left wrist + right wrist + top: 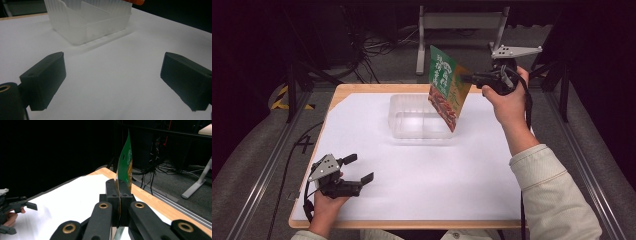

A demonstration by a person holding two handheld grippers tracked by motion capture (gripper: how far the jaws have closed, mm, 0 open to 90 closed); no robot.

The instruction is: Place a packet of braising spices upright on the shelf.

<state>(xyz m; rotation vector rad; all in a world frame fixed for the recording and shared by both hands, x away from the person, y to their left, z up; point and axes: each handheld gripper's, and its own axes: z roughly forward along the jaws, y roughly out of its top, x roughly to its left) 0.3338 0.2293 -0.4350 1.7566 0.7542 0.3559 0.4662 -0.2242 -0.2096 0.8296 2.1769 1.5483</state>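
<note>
A flat green and orange food packet [448, 85] hangs tilted above the right end of a clear plastic container [419, 120] at the far middle of the table. My right gripper [468, 78] is shut on the packet's right edge, held in from the right. In the right gripper view the two jaws pinch the thin green packet [125, 167] edge-on at my right gripper [118, 187]. My left gripper [358, 168] rests open near the table's front left corner with nothing between its fingers. The left gripper view has my left gripper [112, 82] facing the container [90, 22] across bare white surface.
A white sheet [422, 165] covers the wooden table [412, 224]. Cables and a metal stand's legs [457, 30] lie on the floor beyond the far edge. Metal rails run along both sides of the table.
</note>
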